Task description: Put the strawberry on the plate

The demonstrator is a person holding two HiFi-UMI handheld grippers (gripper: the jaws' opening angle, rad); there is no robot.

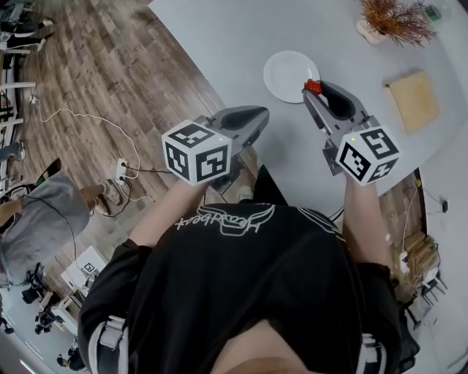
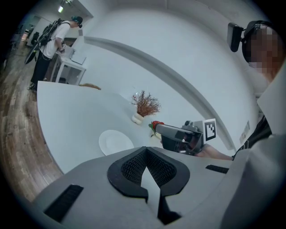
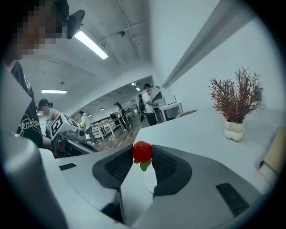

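A red strawberry with green leaves is pinched between the pads of my right gripper, which is shut on it. It hangs just at the right rim of the round white plate on the pale grey table. In the right gripper view the strawberry sits at the jaw tips of the right gripper, with the plate showing below it. My left gripper is held at the table's near edge, left of the plate, jaws shut and empty. Its own view shows the plate and the strawberry.
A white vase of dried reddish twigs stands at the far side of the table. A tan cloth lies to the right of the plate. To the left lies wooden floor with a power strip and cables. People stand far off.
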